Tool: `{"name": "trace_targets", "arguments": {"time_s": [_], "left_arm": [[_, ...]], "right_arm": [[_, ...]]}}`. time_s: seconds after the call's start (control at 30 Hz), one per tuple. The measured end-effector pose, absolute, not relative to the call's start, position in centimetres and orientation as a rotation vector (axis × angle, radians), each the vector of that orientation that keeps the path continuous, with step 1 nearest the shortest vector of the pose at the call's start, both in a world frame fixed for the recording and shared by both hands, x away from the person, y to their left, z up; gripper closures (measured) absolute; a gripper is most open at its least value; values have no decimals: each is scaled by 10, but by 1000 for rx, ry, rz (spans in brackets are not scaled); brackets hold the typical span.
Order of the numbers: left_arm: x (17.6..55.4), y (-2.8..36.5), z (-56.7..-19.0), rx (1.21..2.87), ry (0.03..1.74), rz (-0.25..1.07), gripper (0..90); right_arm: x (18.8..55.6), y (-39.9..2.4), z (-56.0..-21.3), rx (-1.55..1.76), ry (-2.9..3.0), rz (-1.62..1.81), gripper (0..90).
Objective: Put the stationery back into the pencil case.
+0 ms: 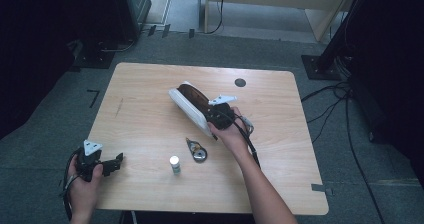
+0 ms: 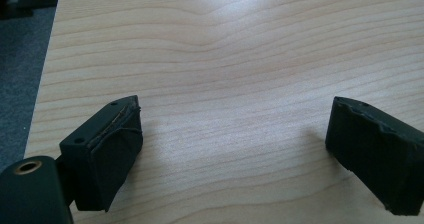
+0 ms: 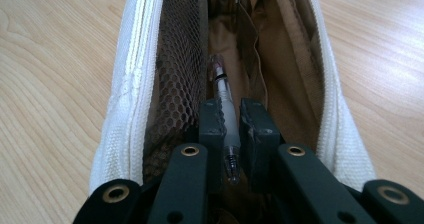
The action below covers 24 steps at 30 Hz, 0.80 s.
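**Pen Insertion Into Pouch**

The counter (image 1: 150,109) carries the open white pouch (image 3: 130,99), long axis running 10 to 4 o'clock. The right claw (image 3: 229,129), clamped on the pen (image 3: 223,91), aligns it with that axis inside the opening. The left claw (image 2: 235,149) stands apart, idle, at 8 o'clock.

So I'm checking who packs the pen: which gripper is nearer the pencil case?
Right. The right gripper is inside the open pencil case, shut on a pen; the left gripper hovers near the table's left edge.

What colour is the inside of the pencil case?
Tan-brown lining inside the white pencil case, with a dark mesh pocket; best seen in the right gripper view.
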State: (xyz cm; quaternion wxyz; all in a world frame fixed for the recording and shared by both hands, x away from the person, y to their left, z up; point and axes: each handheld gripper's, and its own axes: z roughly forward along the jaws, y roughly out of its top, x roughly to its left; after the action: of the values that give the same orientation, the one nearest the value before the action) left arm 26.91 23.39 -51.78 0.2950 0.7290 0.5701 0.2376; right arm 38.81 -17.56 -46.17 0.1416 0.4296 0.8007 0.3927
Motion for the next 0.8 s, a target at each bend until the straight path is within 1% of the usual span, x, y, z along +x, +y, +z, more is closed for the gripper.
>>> {"name": "trace_targets", "arguments": {"time_s": [0.2, 0.47, 0.8], "left_arm": [[269, 234, -518, 1939, 1517, 633, 84], [269, 234, -518, 1939, 1517, 633, 84], [269, 234, -518, 1939, 1517, 632, 83]], "right_arm": [[387, -176, -461, 1242, 2307, 1137, 783], [385, -180, -455, 1242, 2292, 1167, 782], [372, -190, -432, 1218, 2213, 1242, 787]]}}
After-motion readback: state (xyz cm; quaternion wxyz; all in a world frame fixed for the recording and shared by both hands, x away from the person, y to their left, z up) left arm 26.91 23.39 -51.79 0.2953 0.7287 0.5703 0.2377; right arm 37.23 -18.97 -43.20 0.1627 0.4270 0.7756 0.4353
